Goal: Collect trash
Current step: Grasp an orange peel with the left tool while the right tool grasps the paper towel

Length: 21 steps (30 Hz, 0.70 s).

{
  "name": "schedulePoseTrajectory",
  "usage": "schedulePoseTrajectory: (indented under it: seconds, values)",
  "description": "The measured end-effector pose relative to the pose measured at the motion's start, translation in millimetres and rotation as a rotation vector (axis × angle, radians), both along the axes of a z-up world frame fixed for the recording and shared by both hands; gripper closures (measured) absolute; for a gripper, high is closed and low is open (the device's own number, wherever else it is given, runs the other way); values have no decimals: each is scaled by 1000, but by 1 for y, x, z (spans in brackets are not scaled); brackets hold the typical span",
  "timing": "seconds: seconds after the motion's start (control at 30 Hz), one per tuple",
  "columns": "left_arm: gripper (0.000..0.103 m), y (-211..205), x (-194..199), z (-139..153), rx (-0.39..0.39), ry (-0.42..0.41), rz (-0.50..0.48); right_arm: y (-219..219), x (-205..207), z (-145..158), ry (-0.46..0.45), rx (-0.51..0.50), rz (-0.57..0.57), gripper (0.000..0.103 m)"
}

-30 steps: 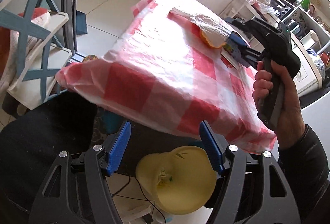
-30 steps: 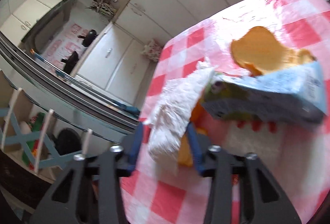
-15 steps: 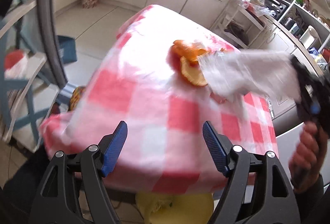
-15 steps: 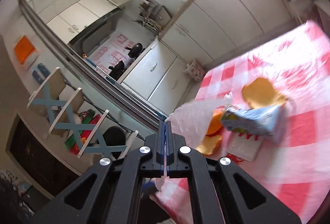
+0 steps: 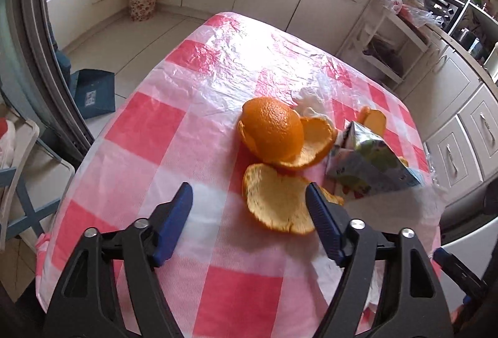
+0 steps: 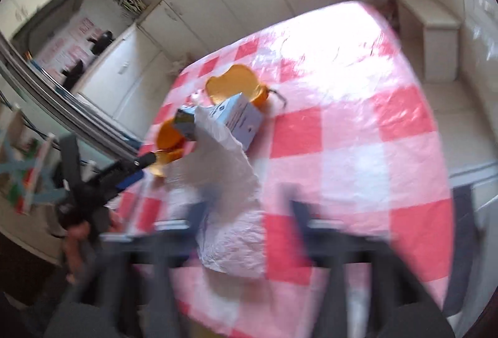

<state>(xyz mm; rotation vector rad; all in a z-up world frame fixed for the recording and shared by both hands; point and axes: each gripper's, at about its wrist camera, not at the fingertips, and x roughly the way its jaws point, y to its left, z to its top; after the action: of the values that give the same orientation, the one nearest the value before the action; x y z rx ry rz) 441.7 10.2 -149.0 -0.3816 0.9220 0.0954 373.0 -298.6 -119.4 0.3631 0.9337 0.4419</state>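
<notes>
Left gripper [image 5: 249, 207] jaws wide, hovering above bench [image 5: 162, 132], flat orange peel [image 5: 277, 201] just beside right finger. Domed orange peel [image 5: 270, 126] just behind flat peel; juice carton [image 5: 364, 163] right of it, crumpled tissue [image 5: 309, 104] beyond. Right gripper [image 6: 246, 207] blurred, jaws apart around white plastic bag [image 6: 227, 182]; grip uncertain.
</notes>
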Motion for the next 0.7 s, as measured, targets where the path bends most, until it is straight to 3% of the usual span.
schedulePoseTrajectory:
  seconds: [0.13, 0.2, 0.33, 0.6, 0.67, 0.7]
  values:
    - [91, -2, 8, -8, -14, 18, -30, 29, 2, -3, -31, -100, 59, 32]
    - [93, -1, 4, -8, -11, 13, -45, 43, 5, -9, -25, -135, 77, 31]
    - [94, 0, -18, 0, -5, -7, -62, 57, 9, -20, -2, -111, 124, 29]
    - [93, 12, -45, 5, -9, -4, -76, 97, -5, -25, 10, -122, 299, 23]
    - [90, 15, -38, 4, -28, -3, -65, 107, -12, -26, -3, -163, 325, 21]
    - [80, 16, -33, 4, -33, -4, -58, 110, -13, -28, -11, -185, 330, 20]
